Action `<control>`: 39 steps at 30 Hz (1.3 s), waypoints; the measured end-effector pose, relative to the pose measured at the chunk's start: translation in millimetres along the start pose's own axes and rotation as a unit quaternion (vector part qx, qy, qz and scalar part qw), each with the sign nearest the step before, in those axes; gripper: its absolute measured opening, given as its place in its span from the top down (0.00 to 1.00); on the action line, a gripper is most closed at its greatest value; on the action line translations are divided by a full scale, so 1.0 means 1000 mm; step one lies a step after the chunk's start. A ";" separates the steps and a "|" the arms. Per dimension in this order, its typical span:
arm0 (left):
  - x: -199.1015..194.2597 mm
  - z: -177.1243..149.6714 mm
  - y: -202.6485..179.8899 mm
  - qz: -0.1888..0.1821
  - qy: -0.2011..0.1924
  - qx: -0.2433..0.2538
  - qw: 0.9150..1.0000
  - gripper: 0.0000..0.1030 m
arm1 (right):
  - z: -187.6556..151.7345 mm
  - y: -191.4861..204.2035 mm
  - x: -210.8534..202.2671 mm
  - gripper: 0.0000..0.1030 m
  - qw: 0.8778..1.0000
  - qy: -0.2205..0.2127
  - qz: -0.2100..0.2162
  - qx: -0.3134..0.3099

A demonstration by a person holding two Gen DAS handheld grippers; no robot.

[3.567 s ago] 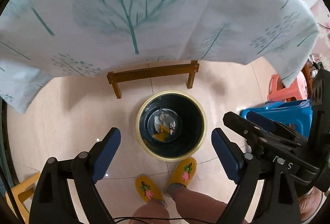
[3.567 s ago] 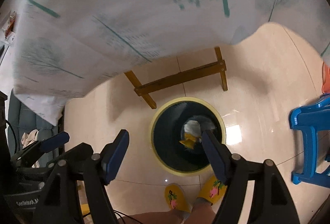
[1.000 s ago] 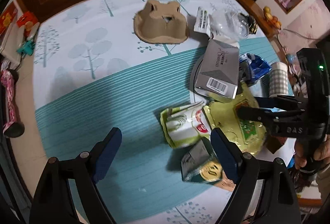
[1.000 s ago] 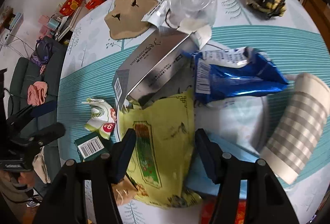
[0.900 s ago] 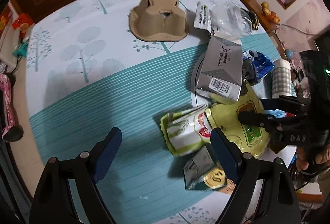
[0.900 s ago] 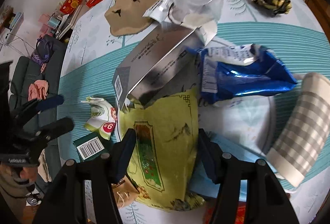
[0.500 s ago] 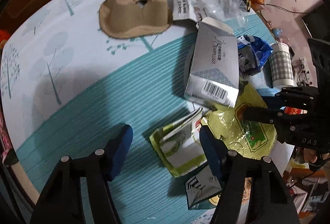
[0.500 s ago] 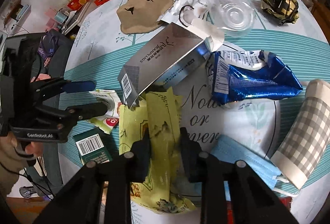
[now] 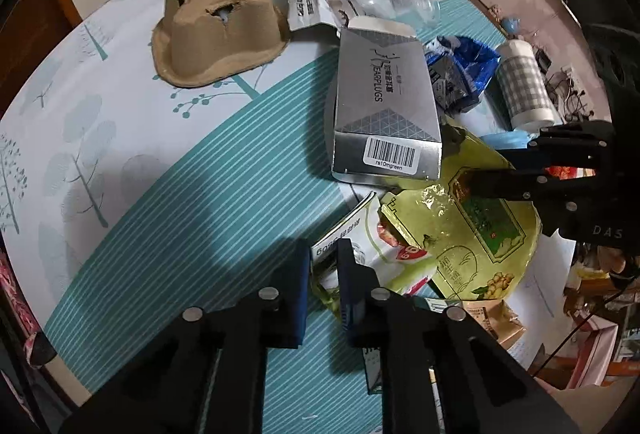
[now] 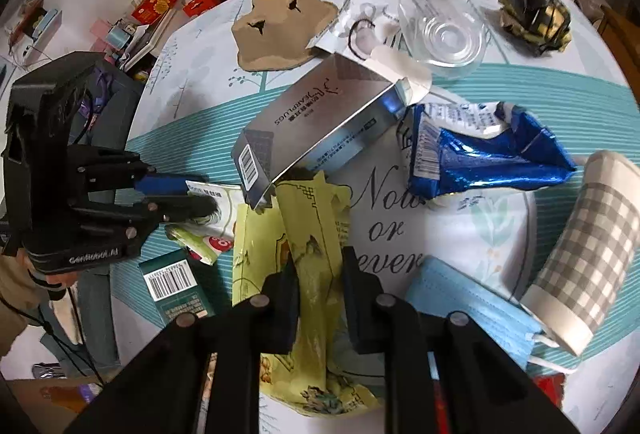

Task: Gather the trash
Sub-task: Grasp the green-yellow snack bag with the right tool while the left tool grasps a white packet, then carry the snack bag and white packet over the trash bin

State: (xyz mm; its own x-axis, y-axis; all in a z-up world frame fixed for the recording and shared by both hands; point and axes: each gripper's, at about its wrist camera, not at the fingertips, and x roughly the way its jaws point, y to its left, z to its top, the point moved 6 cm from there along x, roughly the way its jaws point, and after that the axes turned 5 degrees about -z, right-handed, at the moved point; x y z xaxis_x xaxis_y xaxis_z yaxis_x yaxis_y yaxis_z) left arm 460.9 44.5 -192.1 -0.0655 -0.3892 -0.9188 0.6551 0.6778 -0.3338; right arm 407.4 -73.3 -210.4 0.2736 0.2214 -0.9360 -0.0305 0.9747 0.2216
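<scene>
A round table (image 9: 168,194) covered in a teal-striped cloth with a tree print holds a scatter of trash. The left gripper (image 9: 323,254), near the bottom of its own view, has just been closing and now pinches the edge of a crumpled white and green wrapper (image 9: 372,246) between its blue pads. The right gripper (image 10: 320,266) has also just been closing, and its jaws squeeze a raised fold of a yellow-green foil bag (image 10: 308,234) that lies just right of the wrapper. Beyond both, a silver earplugs box (image 9: 384,106) lies on its side, its near end overlapping the bag. Farther back sit a brown pulp cup carrier (image 9: 220,30) at the left and a clear plastic cup (image 10: 444,30) toward the right. To the right of the box are a crumpled blue snack bag (image 10: 484,154), a grey checked paper cup (image 10: 584,254) lying on its side, and a light blue face mask (image 10: 468,306). A dark green carton (image 10: 176,286) with a barcode lies near the table's edge, possibly touching the wrapper.
</scene>
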 end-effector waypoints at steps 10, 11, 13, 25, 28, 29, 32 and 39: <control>-0.047 -0.010 -0.015 0.061 -0.075 -0.025 0.995 0.97 | -0.013 0.006 -0.050 0.84 0.997 -0.071 -0.022 0.001; -0.052 -0.011 -0.018 0.066 -0.082 -0.029 0.994 0.98 | -0.015 0.006 -0.056 0.84 0.996 -0.079 -0.027 0.003; -0.062 -0.013 -0.020 0.075 -0.093 -0.033 0.992 0.98 | -0.020 0.003 -0.069 0.84 0.995 -0.097 -0.035 0.009; -0.128 -0.052 -0.106 0.106 -0.179 -0.051 0.977 0.98 | -0.085 0.016 -0.165 0.85 0.963 -0.254 -0.092 0.016; -0.139 -0.076 -0.147 0.109 -0.196 -0.062 0.973 0.98 | -0.114 0.017 -0.188 0.85 0.955 -0.279 -0.098 0.001; -0.141 -0.082 -0.158 0.110 -0.199 -0.064 0.972 0.98 | -0.123 0.017 -0.193 0.85 0.954 -0.283 -0.097 -0.004; -0.142 -0.108 -0.200 0.117 -0.211 -0.076 0.968 0.98 | -0.159 0.012 -0.213 0.85 0.950 -0.296 -0.094 -0.019; -0.114 -0.173 -0.296 0.127 -0.204 -0.116 0.964 0.98 | -0.251 -0.029 -0.230 0.85 0.960 -0.270 -0.069 -0.031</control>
State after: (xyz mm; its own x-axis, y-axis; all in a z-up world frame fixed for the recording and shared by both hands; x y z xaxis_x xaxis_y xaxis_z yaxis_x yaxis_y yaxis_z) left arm 143.9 -3.5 -24.6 0.4073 -0.3732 -0.8335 0.4217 0.8864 -0.1908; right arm 103.9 -144.1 -70.5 0.7371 0.0570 -0.6734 -0.0111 0.9973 0.0724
